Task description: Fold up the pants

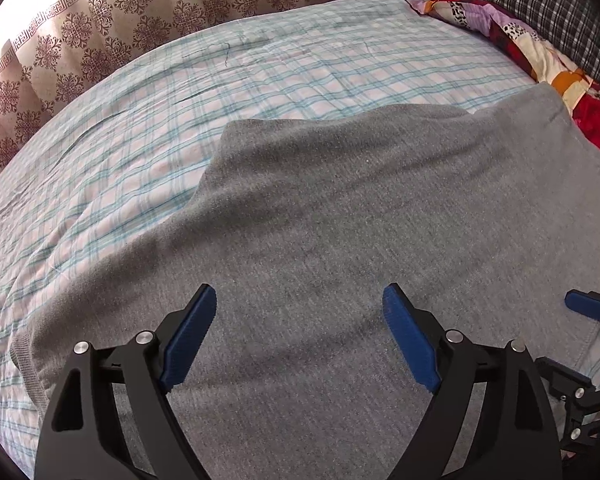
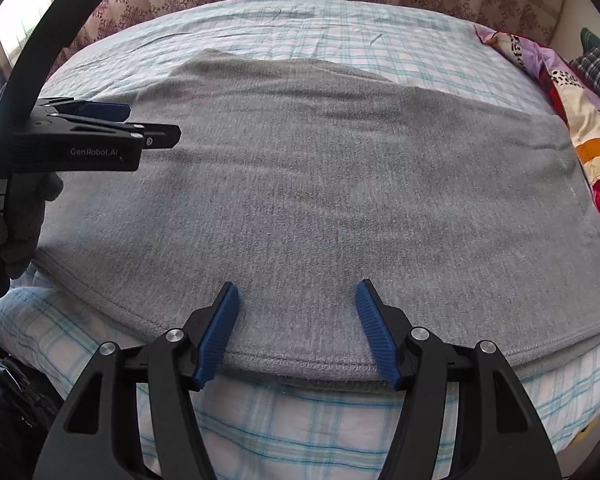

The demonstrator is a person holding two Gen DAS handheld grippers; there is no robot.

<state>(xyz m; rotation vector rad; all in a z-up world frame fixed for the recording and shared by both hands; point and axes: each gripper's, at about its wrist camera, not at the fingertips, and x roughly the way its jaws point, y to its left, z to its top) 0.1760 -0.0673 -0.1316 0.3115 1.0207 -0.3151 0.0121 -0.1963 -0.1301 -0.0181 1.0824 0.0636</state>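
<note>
Presently, grey pants (image 2: pixel 320 184) lie folded flat on the bed (image 2: pixel 340 28); left gripper (image 1: pixel 300 338) and right gripper (image 2: pixel 296 332) hover above, fingers spread, empty. Risk: a shallow pinch at the hem takes one layer only, skewing the fold.

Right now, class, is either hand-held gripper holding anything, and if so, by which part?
Nothing is held. The left hand-held gripper and right hand-held gripper both stand open above the grey pants, pads clear of the fabric.
</note>
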